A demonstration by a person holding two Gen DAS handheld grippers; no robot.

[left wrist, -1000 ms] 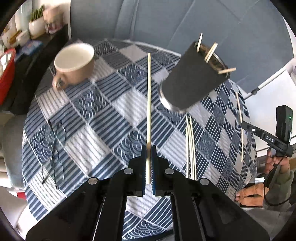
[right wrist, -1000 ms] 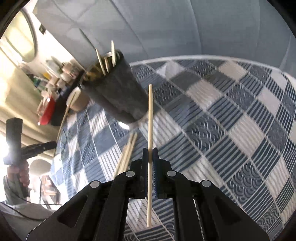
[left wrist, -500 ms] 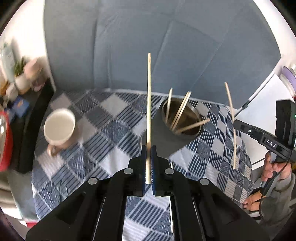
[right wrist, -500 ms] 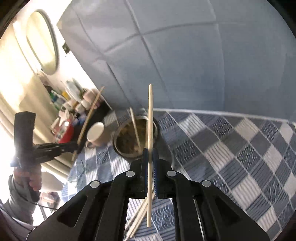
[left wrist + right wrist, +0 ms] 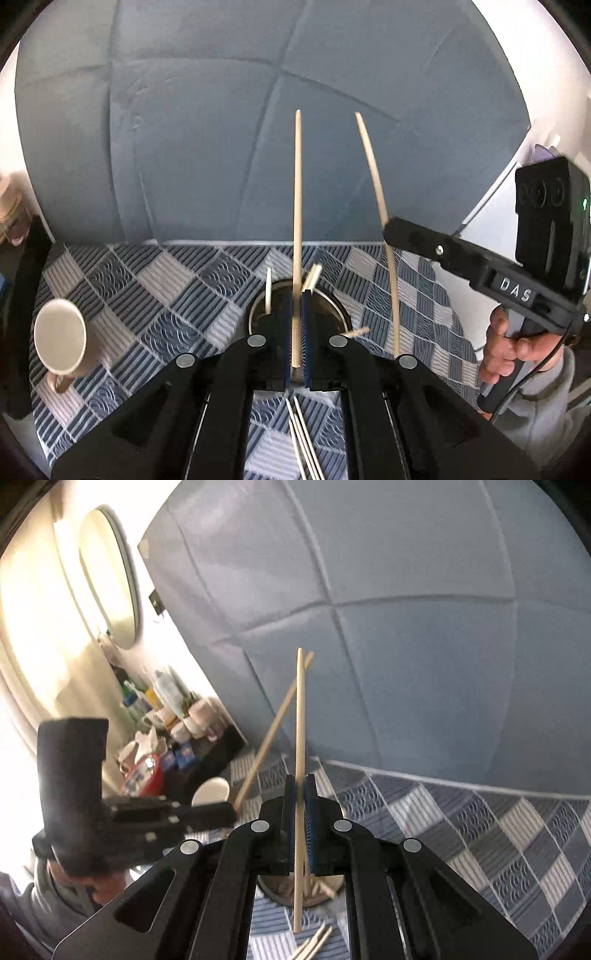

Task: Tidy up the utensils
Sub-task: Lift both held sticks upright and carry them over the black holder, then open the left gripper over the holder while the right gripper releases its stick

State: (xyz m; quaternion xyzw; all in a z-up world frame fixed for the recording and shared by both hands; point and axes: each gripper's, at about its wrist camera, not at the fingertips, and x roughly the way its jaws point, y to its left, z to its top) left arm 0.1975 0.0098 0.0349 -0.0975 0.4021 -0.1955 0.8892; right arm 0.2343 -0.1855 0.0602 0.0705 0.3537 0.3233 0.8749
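Observation:
My left gripper [image 5: 297, 295] is shut on a pale wooden chopstick [image 5: 297, 206] that stands upright. Right below it is the dark round utensil holder [image 5: 258, 314], with several chopstick tips poking out of it. My right gripper [image 5: 300, 779] is shut on a second chopstick [image 5: 300, 716], also upright, over the same holder [image 5: 273, 886]. The right gripper [image 5: 388, 225] and its chopstick [image 5: 376, 184] also show in the left wrist view, close to the right of mine. The left gripper [image 5: 231, 812] with its chopstick [image 5: 273, 727] shows in the right wrist view.
Loose chopsticks lie on the blue checked tablecloth [image 5: 155, 295] in front of the holder [image 5: 303, 443], and also show in the right wrist view [image 5: 314, 943]. A cream mug [image 5: 61, 336] stands at the left. A grey padded wall [image 5: 258, 110] rises behind. A cluttered shelf [image 5: 159, 734] is far left.
Both grippers rose and tilted up, bringing their chopsticks upright over the holder. The two grippers came closer together, and the holder now lies directly below the fingers.

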